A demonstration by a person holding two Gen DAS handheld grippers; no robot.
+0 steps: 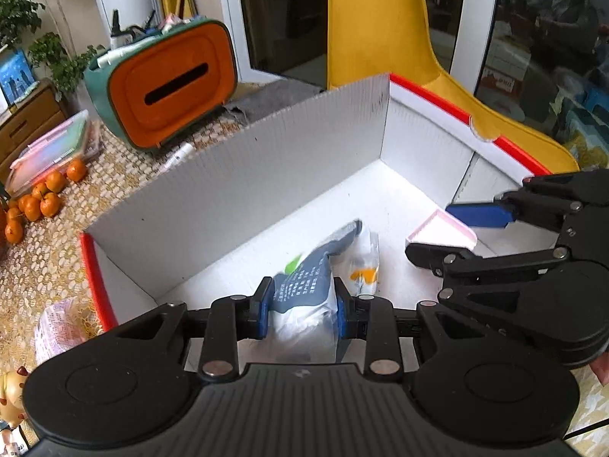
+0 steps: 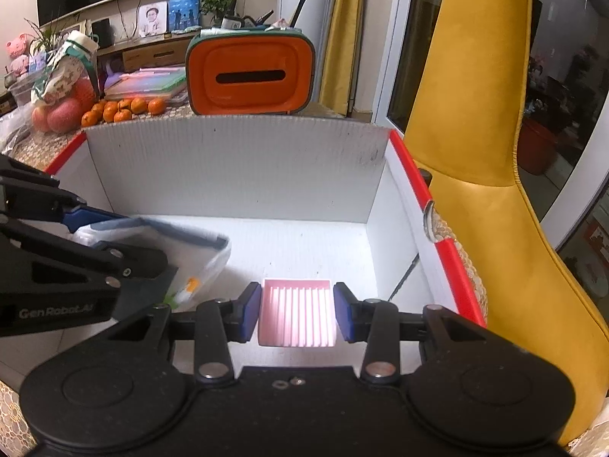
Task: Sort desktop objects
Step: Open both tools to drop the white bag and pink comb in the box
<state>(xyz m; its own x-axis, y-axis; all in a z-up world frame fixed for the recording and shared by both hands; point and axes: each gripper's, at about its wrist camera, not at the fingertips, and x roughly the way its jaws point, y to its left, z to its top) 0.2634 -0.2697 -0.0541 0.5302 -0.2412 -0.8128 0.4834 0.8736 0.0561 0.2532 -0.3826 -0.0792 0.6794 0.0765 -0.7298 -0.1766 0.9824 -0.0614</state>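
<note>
Both handheld grippers are reaching down into a white corrugated box (image 2: 236, 167) with red-edged rims, which serves as the landmark for everything else. Inside the box, on its left half, the left gripper (image 1: 300, 304) is squeezing a clear plastic packet (image 1: 304, 289) with a grey-blue printed label between its blue pads (image 1: 262, 304); the jaws are closed tight on the packet's near end, and the far end is drooping toward the box floor. In the right wrist view the same packet (image 2: 182, 243) is showing as a crinkled bag under the left gripper's black linkage (image 2: 76, 266).

On the right half of the box, the right gripper (image 2: 297, 314) is gripping a small pink ribbed tray (image 2: 297, 312). Its jaws are narrowed so that a blue pad is pressing on each side of the tray, which is hanging just above the white floor near the front of the box. From the left wrist view, the pink tray (image 1: 441, 234) is sitting between that gripper's fingers.

Behind the box, an orange and green tissue holder (image 2: 249, 72) is standing on the patterned tablecloth (image 1: 45, 251). Left of the box, tangerines (image 2: 121, 108) are lying in a cluster beside stacked notebooks (image 2: 148, 82). To the right of the box, a yellow chair (image 2: 487, 122) is rising above its rim.
</note>
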